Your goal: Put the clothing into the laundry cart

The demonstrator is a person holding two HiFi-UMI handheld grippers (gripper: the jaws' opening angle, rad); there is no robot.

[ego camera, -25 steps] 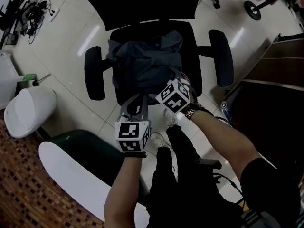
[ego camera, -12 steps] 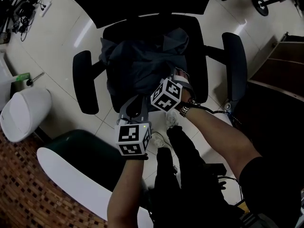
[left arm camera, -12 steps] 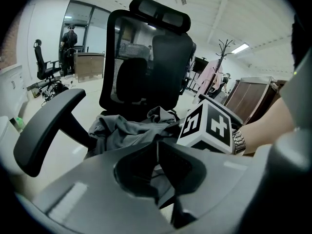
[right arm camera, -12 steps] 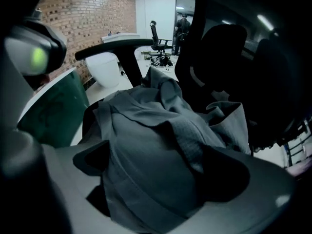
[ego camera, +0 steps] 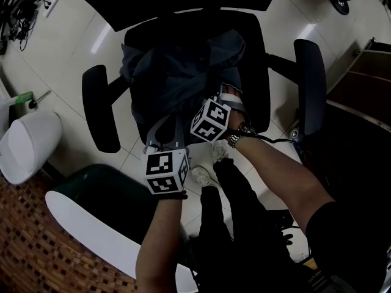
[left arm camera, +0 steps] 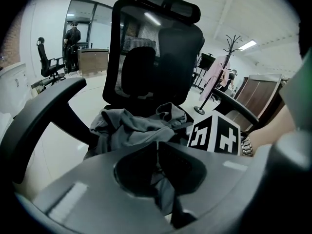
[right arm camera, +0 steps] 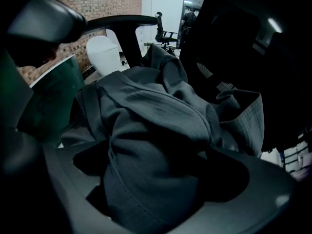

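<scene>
1. A black office chair (ego camera: 259, 54) stands on the pale tiled floor (ego camera: 67, 47), and a dark grey clothing (ego camera: 177, 72) heap lies crumpled on its seat, spreading from the backrest side to the front edge.
2. The person leans over the chair from the front, a gripper in each hand, both reaching onto the seat.
3. The left gripper (ego camera: 164, 132) is at the front edge of the seat. Its jaws are brought together, with a thin fold of the clothing pinched between them and hanging down below.
4. The right gripper (ego camera: 229, 95) is further in, on the right half of the seat. Its jaws sit on either side of a thick bunch of the same clothing and press in on it, so the fabric fills the whole gap.
5. The two grippers are close together, the right one's marker cube just beside the left one's jaws.
6. A green cart (ego camera: 91, 194) with a white rim stands on the floor at the person's left, near the chair's front corner, and none of the clothing is in it.
7. A white bin (ego camera: 27, 145) stands beyond the cart, by the brick-patterned floor.
</scene>
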